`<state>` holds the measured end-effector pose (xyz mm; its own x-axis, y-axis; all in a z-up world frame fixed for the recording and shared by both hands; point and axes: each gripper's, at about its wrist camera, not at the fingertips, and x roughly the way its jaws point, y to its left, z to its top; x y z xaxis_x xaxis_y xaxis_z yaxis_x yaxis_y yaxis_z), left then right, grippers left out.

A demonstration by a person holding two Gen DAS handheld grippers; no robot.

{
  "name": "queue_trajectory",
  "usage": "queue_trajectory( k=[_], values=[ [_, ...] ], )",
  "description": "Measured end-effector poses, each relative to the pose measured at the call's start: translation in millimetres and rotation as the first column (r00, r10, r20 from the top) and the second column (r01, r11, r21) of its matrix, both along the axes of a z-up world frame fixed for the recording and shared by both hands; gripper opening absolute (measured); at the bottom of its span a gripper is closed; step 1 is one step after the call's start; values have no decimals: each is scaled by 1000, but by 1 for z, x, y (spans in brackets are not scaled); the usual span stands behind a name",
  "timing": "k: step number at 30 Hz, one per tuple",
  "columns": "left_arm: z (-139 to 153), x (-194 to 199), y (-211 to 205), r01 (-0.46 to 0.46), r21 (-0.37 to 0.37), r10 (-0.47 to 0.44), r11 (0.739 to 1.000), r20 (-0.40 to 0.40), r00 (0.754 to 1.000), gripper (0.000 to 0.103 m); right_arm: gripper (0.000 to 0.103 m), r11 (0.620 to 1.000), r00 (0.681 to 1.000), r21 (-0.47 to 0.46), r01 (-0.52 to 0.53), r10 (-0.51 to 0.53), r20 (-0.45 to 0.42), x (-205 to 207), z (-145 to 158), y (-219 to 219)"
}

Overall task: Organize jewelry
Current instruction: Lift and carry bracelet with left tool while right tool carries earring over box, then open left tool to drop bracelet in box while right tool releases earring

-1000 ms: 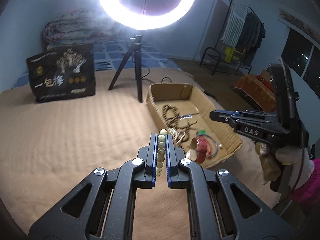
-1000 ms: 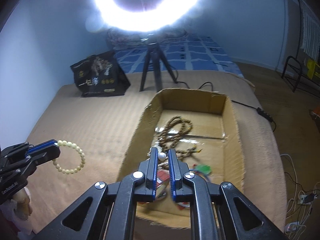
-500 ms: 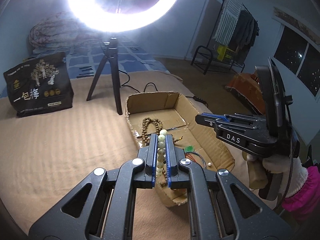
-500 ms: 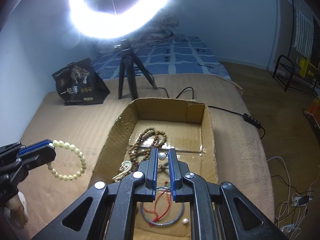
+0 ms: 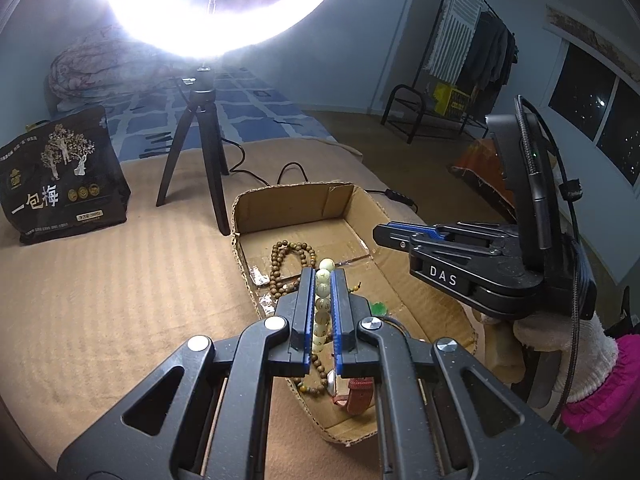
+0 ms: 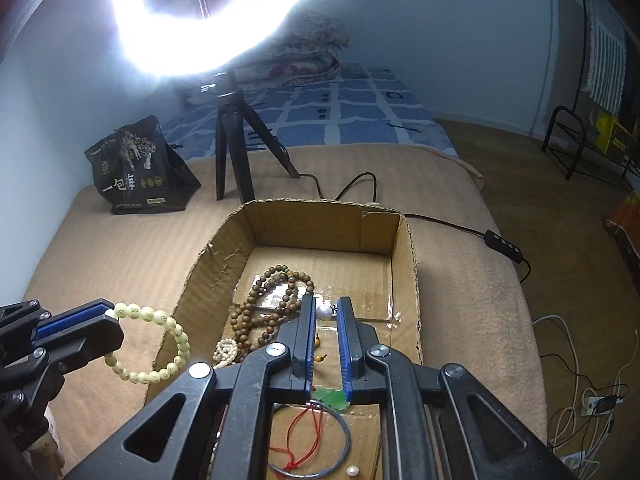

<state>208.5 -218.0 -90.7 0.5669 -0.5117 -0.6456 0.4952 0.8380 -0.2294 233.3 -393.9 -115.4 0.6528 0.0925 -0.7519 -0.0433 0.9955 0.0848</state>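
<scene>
My left gripper [image 5: 322, 276] is shut on a pale bead bracelet [image 5: 322, 292] and holds it over the near left part of the cardboard box [image 5: 288, 204]. The bracelet [image 6: 160, 344] hangs from that gripper [image 6: 108, 316] in the right wrist view, at the box's left wall. My right gripper [image 6: 325, 308] is shut on a small white pearl [image 6: 325, 313] above the box [image 6: 320, 216]. It shows at the right in the left wrist view [image 5: 380, 232]. In the box lie brown bead strings [image 6: 272, 300], a green pendant on red cord [image 6: 330, 398], a thin bangle [image 6: 344, 436] and a loose pearl [image 6: 352, 471].
A ring light on a black tripod [image 5: 196, 148] stands behind the box, its cable [image 6: 460, 228] trailing right. A black snack bag [image 5: 60, 184] stands at the back left. The tan blanket [image 5: 100, 280] ends at the right, with floor and wires [image 6: 580, 392] beyond.
Both grippers have moved forward over the box. The left one carried the bracelet from the blanket to above the box's left part. Both stayed shut on their loads.
</scene>
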Motion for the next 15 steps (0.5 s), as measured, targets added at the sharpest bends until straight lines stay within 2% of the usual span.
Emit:
queue_trajectory(
  k=[15],
  values=[
    [-7,4,-9,6,16,-6,1000,-7,1000,5,9,1000,1000,7,11,-11,-9,7,-6,-6]
  ],
)
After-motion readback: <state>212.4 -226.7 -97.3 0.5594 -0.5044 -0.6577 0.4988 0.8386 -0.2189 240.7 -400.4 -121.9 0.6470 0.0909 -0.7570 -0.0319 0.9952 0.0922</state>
